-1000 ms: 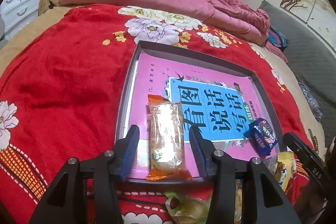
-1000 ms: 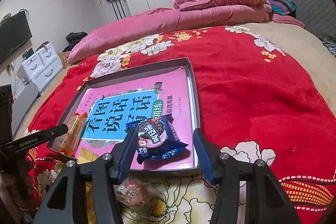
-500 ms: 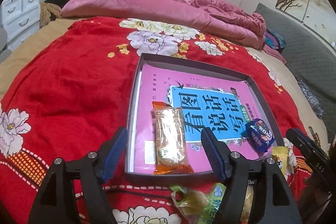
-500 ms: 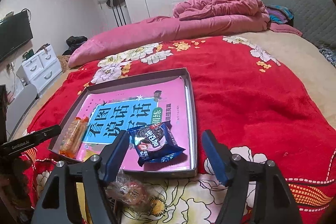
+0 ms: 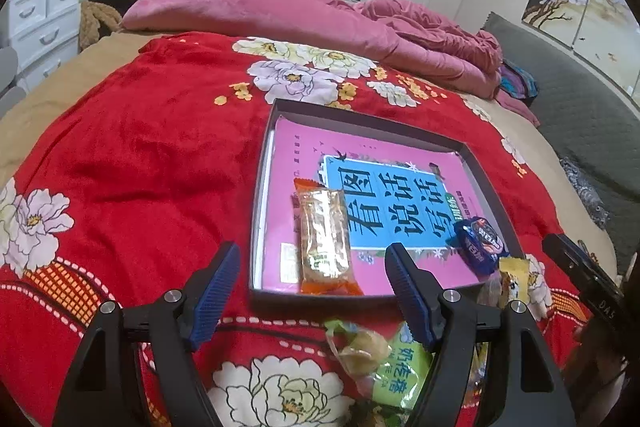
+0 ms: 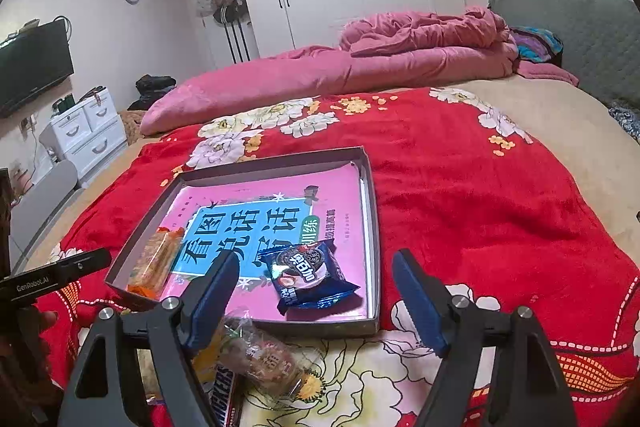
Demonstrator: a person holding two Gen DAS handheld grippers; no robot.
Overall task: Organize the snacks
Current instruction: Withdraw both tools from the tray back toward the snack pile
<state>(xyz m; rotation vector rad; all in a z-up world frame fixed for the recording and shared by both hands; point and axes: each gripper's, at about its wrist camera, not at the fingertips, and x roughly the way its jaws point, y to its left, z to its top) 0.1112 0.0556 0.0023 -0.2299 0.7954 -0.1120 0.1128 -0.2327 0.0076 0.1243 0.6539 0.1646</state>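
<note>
Red floral blanket [image 5: 140, 147]; pink-lined tray [image 5: 494, 203]; seemingly blue wrapper [image 6: 310, 277]

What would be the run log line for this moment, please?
left claw: open, empty | right claw: opening, empty | tray: orange snack, blue cookie pack | loose snacks: on blanket

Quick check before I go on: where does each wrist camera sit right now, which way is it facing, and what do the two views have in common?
Left wrist: behind the left gripper, angled down at the tray's left half and the orange-ended snack; jaws empty.
Right wrist: behind the right gripper, jaws opening, nothing between them, facing the blue cookie pack.
Shared: tray, both snacks, red blanket, each other's gripper.
</note>
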